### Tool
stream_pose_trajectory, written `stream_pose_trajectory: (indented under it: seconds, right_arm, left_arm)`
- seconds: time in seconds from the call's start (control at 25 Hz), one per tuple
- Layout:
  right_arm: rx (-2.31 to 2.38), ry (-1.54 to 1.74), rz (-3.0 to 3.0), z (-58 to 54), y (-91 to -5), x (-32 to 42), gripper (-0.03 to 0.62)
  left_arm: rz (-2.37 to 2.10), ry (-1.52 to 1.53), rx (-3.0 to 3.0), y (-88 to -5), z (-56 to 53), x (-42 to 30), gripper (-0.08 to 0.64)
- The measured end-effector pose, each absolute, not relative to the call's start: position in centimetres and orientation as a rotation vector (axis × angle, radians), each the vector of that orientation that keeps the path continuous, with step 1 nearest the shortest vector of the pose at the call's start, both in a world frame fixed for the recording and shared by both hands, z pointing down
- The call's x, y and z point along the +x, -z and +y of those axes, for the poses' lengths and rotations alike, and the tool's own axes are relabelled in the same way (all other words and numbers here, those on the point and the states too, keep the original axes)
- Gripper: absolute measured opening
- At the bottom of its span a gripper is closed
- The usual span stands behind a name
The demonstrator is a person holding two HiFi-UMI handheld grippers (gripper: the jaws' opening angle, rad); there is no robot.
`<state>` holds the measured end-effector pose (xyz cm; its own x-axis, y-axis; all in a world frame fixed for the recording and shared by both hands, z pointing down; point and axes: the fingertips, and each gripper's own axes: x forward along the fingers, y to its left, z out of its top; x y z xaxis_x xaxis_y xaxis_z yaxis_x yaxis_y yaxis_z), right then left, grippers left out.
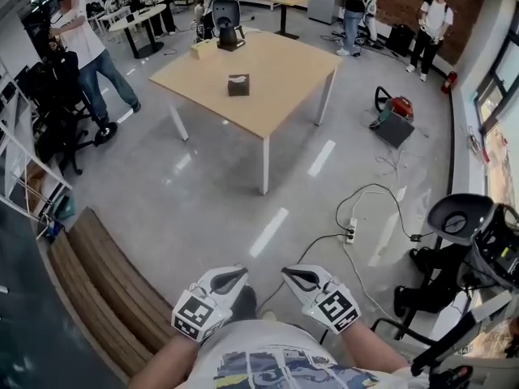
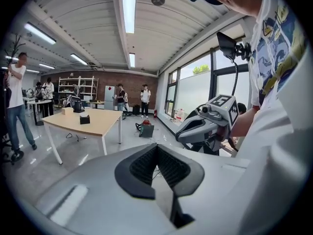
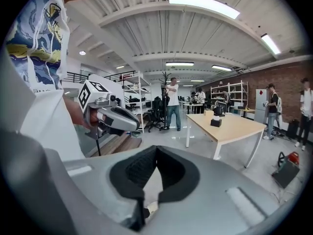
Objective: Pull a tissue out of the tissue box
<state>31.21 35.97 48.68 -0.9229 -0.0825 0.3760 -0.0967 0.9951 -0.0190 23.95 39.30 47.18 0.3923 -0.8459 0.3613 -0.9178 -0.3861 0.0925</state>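
Jaws together, empty (left gripper [image 1: 240, 273], right gripper [image 1: 289, 273]); tissue box [image 1: 238, 84] well apart

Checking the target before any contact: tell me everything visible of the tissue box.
The tissue box is small, dark and roughly cube-shaped, with a pale patch on top, likely a tissue. It stands upright near the middle of the light wooden table, touching only the tabletop. Its material cannot be told at this distance.
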Motion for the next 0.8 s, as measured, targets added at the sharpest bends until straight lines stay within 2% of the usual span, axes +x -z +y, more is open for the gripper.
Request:
stream_pose_trajectory:
  seconds: [0.28,0.8]
  right_arm:
    - [0.167,-0.031,-2.708,30.4,-47.4,24.1,0.003]
    - [0.156,-0.008,-2.679,23.1,-46.1,11.5,0.003]
  left_arm:
    - [-1.519,-0.29,2.41,-45.7,33.0,16.7,0.003]
    - [-1.502,-0.317,2.448,-45.6,25.4,4.4,0.004]
